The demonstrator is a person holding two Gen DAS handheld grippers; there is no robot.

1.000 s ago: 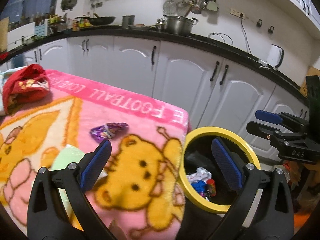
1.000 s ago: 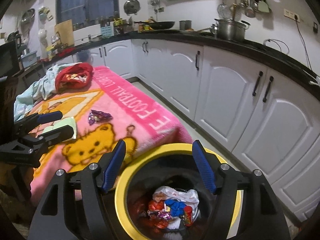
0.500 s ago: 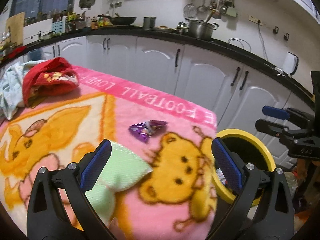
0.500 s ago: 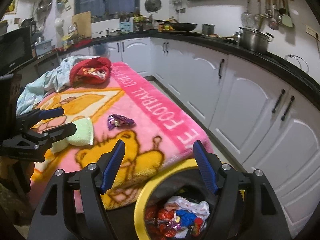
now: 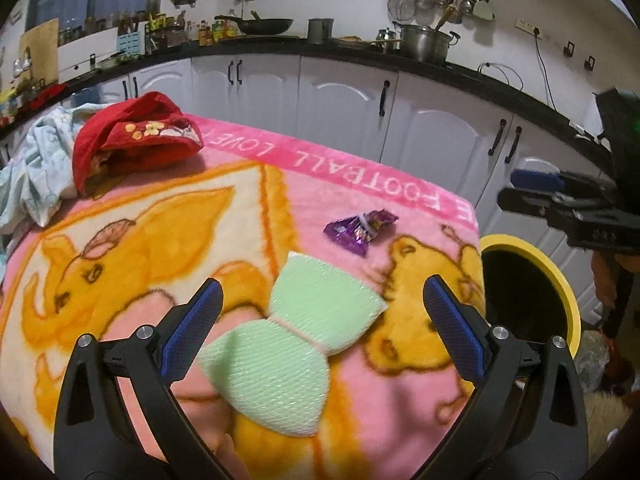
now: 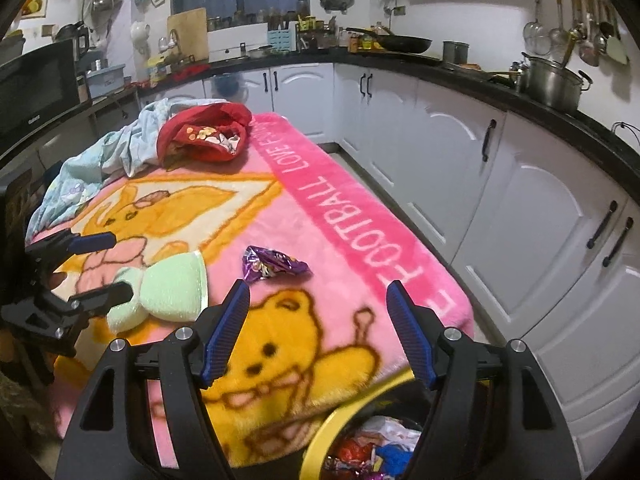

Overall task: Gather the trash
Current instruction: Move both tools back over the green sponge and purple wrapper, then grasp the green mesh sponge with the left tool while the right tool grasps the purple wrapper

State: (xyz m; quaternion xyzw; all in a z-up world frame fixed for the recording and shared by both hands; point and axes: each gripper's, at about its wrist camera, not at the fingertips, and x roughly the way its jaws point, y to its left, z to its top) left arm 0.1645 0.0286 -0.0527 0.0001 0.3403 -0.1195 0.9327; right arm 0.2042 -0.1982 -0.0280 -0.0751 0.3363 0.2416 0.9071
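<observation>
A crumpled purple wrapper (image 5: 361, 229) (image 6: 271, 266) lies on the pink cartoon blanket (image 5: 160, 216) (image 6: 340, 216). A pale green bow-shaped piece (image 5: 296, 344) (image 6: 170, 292) lies nearer me. My left gripper (image 5: 322, 312) (image 6: 106, 268) stands open around the green piece's near end, its pads apart from it. My right gripper (image 6: 318, 292) (image 5: 516, 188) is open and empty, hovering just short of the purple wrapper. The yellow-rimmed bin (image 5: 560, 292) (image 6: 320, 436) stands off the blanket's corner, with wrappers inside.
A red cloth (image 5: 136, 140) (image 6: 208, 136) and a light blue cloth (image 5: 32, 176) (image 6: 92, 168) lie at the blanket's far end. White cabinets (image 5: 344, 96) (image 6: 520, 200) under a black counter run along behind and to the right.
Both grippers have swung away from the bin and over the blanket. The green piece now lies between the left fingers; the purple wrapper is just ahead of the right ones. Both stay open.
</observation>
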